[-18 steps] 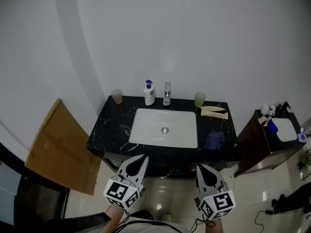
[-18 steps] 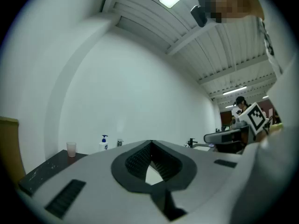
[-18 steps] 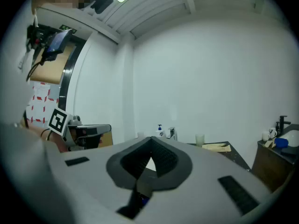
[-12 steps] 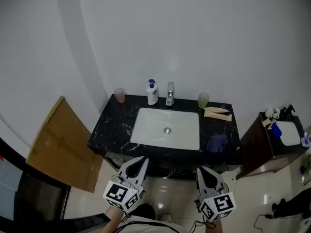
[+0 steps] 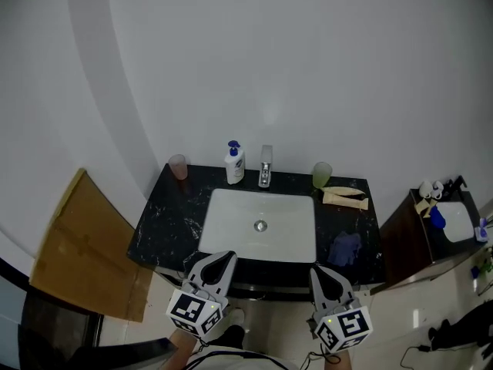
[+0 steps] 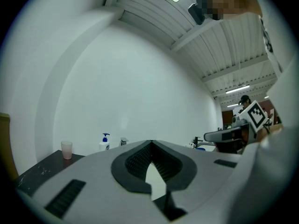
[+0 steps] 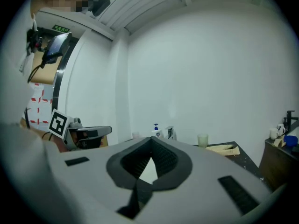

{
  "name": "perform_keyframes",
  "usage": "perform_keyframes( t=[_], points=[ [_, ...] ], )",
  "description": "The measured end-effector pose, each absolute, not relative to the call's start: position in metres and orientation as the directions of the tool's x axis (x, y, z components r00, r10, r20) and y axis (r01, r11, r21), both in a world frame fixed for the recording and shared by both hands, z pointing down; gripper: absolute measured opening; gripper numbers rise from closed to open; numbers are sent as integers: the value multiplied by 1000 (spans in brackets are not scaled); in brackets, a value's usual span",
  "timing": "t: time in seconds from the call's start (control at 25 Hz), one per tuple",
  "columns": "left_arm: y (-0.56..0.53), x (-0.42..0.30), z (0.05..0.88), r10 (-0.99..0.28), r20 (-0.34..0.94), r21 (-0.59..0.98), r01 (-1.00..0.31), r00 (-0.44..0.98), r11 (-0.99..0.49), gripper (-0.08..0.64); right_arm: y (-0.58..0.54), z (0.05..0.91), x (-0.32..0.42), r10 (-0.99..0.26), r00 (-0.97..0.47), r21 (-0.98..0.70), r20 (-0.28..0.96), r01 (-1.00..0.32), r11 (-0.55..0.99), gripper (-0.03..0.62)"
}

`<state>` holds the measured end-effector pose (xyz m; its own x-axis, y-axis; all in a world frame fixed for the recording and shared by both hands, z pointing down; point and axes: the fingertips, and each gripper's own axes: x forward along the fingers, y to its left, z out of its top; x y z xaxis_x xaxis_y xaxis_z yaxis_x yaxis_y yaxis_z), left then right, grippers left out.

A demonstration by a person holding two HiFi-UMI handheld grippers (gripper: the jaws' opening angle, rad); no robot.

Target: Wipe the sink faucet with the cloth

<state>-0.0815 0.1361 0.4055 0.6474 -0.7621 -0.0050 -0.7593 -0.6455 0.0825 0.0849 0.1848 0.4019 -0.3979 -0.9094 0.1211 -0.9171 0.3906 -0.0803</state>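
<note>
One blue cloth [image 5: 344, 247] lies crumpled on the dark marble counter [image 5: 166, 222], just right of the white sink [image 5: 231, 214], and neither gripper touches it. The faucet [image 5: 265, 166] stands upright behind the sink's back rim, at its middle. In the basin we see only the drain [image 5: 260, 225].

Just left of the faucet stands a white pump bottle [image 5: 233, 163] with a blue top. Farther left, at the counter's back corner, is a pink cup [image 5: 178, 166], and right of the faucet is a green cup [image 5: 321, 174]. We cannot tell what either cup holds. A beige folded thing [image 5: 345, 199] lies beside the green cup.

Set against the earlier head views, the counter now sits lower in the picture, closer above the gripper tips. Everything on it keeps its order.

We count one faucet, one cloth, one bottle, two cups and two grippers. The left gripper [image 5: 226, 254] and the right gripper [image 5: 316, 271] hang level before the counter's front edge. Each has its jaws pressed together with nothing between them.
</note>
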Motion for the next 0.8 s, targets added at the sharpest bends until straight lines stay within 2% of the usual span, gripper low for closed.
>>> perform_keyframes(
  t=[0.32,0.8],
  points=[
    [46,-89,402,-709,-8,86,-706,705,-703,2,92,391,58,-918,-377,-26,121,-926,377,-6],
    [-27,-73,410,-649,10,99,-647,761,-756,2,17,408,45,-920,-363,-62,144,-932,358,-5]
  ],
)
